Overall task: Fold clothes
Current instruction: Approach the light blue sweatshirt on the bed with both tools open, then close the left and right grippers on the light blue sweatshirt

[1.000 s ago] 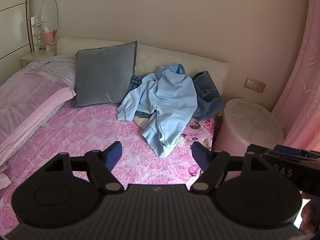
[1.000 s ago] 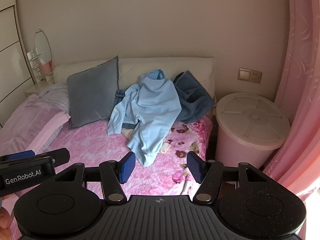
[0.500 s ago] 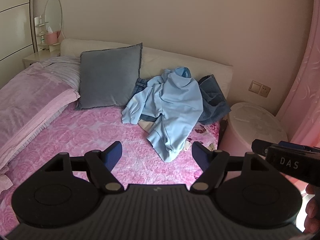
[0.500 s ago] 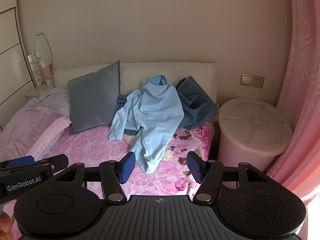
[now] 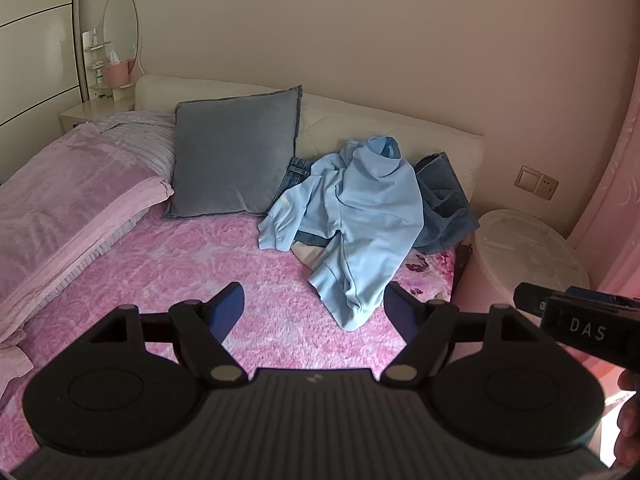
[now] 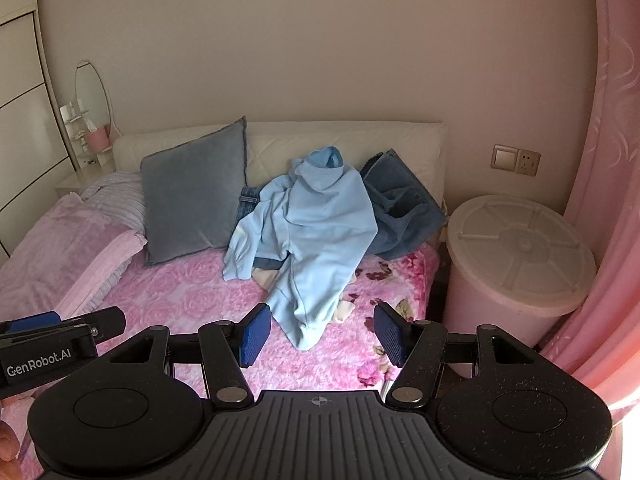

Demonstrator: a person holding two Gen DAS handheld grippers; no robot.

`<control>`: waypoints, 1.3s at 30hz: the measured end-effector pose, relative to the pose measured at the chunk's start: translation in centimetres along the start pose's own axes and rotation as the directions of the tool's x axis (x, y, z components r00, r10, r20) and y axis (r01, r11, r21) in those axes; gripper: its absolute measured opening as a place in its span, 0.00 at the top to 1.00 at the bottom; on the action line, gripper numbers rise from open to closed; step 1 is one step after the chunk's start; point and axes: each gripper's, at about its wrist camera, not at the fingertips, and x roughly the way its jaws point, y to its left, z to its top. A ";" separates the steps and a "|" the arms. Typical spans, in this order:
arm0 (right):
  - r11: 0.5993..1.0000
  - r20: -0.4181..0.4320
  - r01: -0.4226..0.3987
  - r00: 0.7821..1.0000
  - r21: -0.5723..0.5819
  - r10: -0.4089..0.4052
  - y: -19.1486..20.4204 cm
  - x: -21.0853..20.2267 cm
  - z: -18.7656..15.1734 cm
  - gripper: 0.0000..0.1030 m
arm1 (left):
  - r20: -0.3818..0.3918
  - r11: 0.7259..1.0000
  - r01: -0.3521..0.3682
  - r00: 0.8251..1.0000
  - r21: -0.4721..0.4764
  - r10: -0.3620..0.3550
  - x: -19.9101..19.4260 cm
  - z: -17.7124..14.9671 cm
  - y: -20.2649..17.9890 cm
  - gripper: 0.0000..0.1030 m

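A light blue hoodie (image 5: 360, 216) lies crumpled on the pink bed (image 5: 192, 264), draped against the cream headboard; it also shows in the right wrist view (image 6: 316, 232). Blue denim clothing (image 5: 444, 204) lies under and beside it, also seen in the right wrist view (image 6: 400, 208). My left gripper (image 5: 316, 312) is open and empty, held above the bed short of the hoodie's lower hem. My right gripper (image 6: 320, 334) is open and empty, also short of the hem. Each gripper shows at the edge of the other's view.
A grey cushion (image 5: 236, 160) leans on the headboard left of the clothes. A folded pink quilt (image 5: 68, 200) lies on the bed's left side. A pink lidded bin (image 6: 516, 256) stands right of the bed, by a pink curtain (image 6: 608, 160). A nightstand with mirror (image 5: 120, 32) is at far left.
Both grippers have pulled back and risen a little; the clothes look smaller and farther off. Both grippers stay open and nothing on the bed has moved.
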 end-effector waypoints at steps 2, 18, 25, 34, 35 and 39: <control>1.000 0.000 0.002 1.000 -0.001 -0.002 -0.3 0.1 0.2 0.41 | 0.001 1.000 0.004 1.000 0.000 -0.004 0.2 0.2 -0.3 0.28; 0.999 -0.021 -0.042 0.999 -0.018 0.041 -2.6 4.6 2.0 0.41 | -0.004 0.998 -0.056 0.998 -0.001 0.056 4.0 2.1 -1.4 0.28; 0.996 -0.043 -0.082 0.996 -0.037 0.080 -4.4 9.3 4.2 0.41 | -0.025 0.996 -0.090 0.996 -0.014 0.090 8.5 4.0 -3.0 0.28; 0.994 -0.091 -0.092 0.992 -0.059 0.086 -8.2 16.2 8.7 0.41 | -0.090 0.996 -0.086 0.993 -0.032 0.083 16.3 8.1 -6.3 0.29; 0.994 -0.093 -0.095 0.992 -0.060 0.089 -8.6 16.9 9.3 0.41 | -0.099 0.996 -0.081 0.992 -0.035 0.077 17.2 8.6 -6.6 0.29; 0.990 -0.086 -0.111 0.991 -0.081 0.104 -10.0 19.6 11.3 0.41 | -0.126 0.997 -0.057 0.991 -0.049 0.051 20.9 10.3 -7.5 0.30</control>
